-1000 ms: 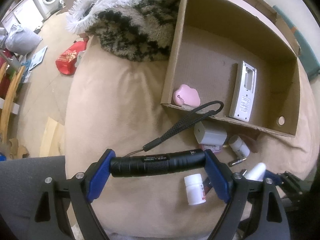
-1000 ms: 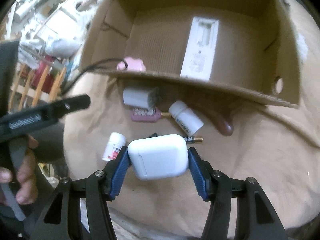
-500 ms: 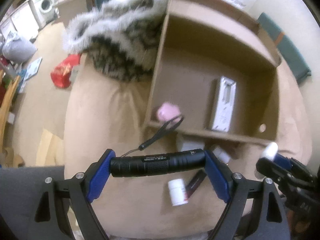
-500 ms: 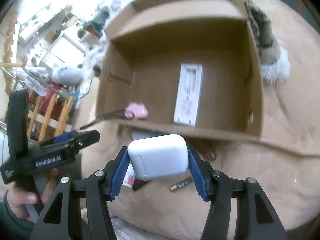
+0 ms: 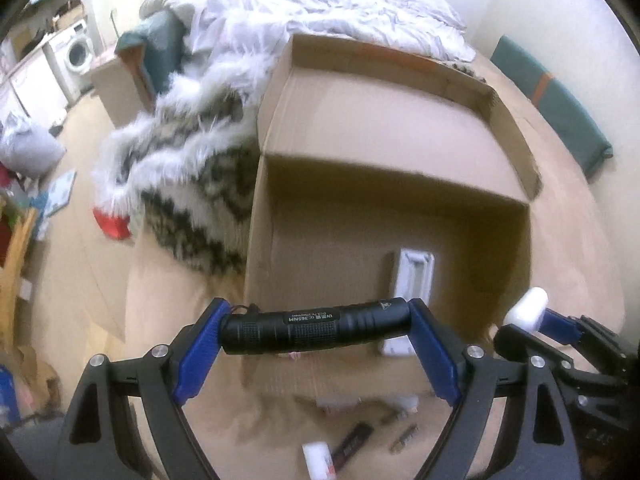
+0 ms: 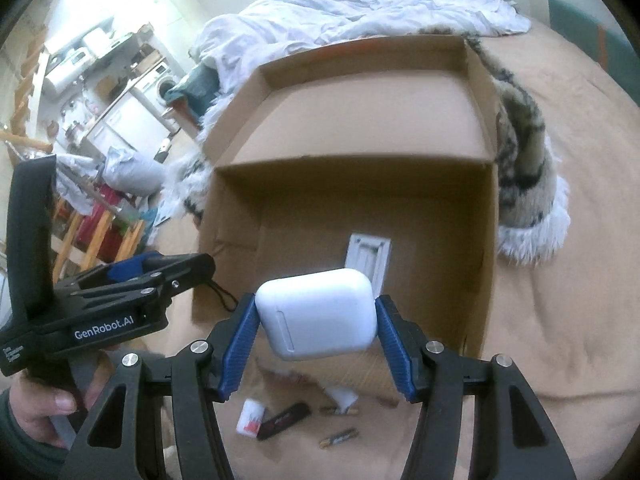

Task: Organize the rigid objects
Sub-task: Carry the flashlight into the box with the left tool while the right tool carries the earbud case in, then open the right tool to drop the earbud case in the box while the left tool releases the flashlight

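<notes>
Two grippers are above the near wall of an open cardboard box (image 5: 392, 208) that stands on a beige bed cover (image 6: 560, 320). On the left side, the left gripper (image 5: 316, 326) has its blue jaws clamped on both ends of a black torch (image 5: 316, 326), which lies across between them. White print on the torch reads partly "365NM"; the rest is too small to read. In the right wrist view this gripper carries the words "GenRobot.AI" on its black body, and a hand (image 6: 36, 408) holds its handle. More to the right, a flat white plate (image 5: 412, 276) lies on the box floor. Then comes the right gripper (image 6: 316, 316), its jaws pressed on both sides of a white earbud case (image 6: 316, 316). Below, in front of the box, a small white bottle (image 6: 250, 422), a dark stick (image 6: 284, 420) and two small batteries (image 6: 338, 438) lie on the cover; their labels are blurred.
</notes>
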